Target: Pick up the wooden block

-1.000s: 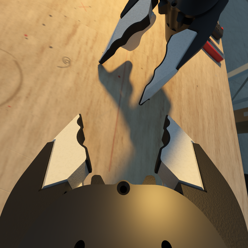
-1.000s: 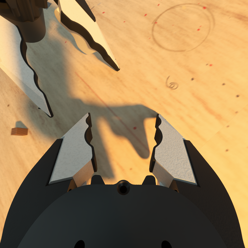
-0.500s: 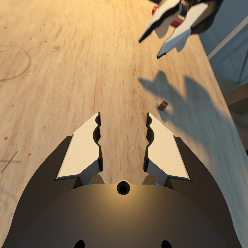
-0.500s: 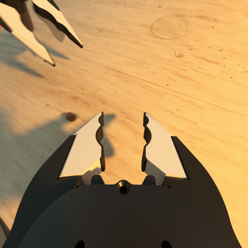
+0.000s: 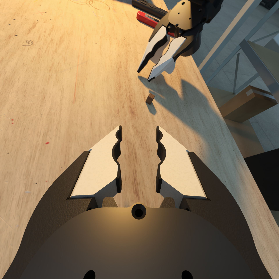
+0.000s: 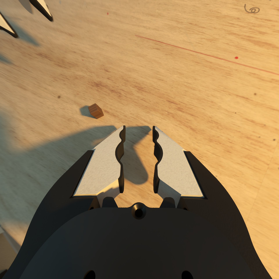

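Note:
A small brown wooden block (image 5: 150, 98) lies on the wooden table (image 5: 60, 75), ahead and slightly right of my left gripper (image 5: 138, 128), which is open and empty. In the right wrist view the block (image 6: 96, 111) lies ahead and to the left of my right gripper (image 6: 138, 128), open and empty, close above the table (image 6: 181, 90). The right gripper also shows in the left wrist view (image 5: 145, 75), beyond the block. The left gripper's fingertips (image 6: 45, 13) show at the top left of the right wrist view.
A red flat tool (image 5: 147, 18) and a black remote (image 5: 149, 7) lie at the far end of the table. The table's right edge (image 5: 211, 93) runs close to the block. A cardboard box (image 5: 247, 104) and a metal frame (image 5: 249, 49) stand on the floor beyond.
Both grippers have narrowed their jaws. The right gripper has come lower and nearer the block, which looks larger in both views. The two grippers have drawn apart since a second ago.

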Robot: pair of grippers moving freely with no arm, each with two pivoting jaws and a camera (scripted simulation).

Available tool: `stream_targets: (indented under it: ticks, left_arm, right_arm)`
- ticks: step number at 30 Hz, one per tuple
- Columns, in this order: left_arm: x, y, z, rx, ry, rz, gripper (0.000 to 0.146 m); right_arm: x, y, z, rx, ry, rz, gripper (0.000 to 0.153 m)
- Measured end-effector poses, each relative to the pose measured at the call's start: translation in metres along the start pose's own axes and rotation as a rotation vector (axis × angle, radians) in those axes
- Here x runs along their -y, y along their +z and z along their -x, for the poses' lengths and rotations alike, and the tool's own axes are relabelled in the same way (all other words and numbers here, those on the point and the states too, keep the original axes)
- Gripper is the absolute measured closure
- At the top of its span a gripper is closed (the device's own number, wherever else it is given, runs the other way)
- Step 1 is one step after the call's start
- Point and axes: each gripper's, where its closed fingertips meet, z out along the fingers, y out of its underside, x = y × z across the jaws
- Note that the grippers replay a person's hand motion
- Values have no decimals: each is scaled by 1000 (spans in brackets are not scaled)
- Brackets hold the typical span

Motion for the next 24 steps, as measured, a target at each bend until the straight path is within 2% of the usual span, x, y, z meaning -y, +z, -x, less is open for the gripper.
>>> stream_targets:
  ticks: [4,10,15,17,20,22,24]
  left_arm:
    - [-4,-1,-6,12,7,1,100]
    - [-5,2,-7,53,24,17,100]
    - [-4,18,-12,57,57,51,100]
    - [1,31,-18,33,90,63,100]
    - [14,59,-20,28,240,114,101]
    - [20,80,-22,-5,333,181,107]
    - [19,97,-26,-96,386,273,119]
  right_arm:
    - [0,7,-1,-114,-149,47,114]
    - [-4,4,-2,-172,-228,91,153]
    - [-6,-1,-3,-178,-181,80,153]
    - [1,-9,7,-145,-142,28,153]
    - [13,-17,35,-75,-152,-53,139]
    - [7,-15,47,-78,-173,-43,137]
    - [-7,-13,51,-102,-175,-6,138]
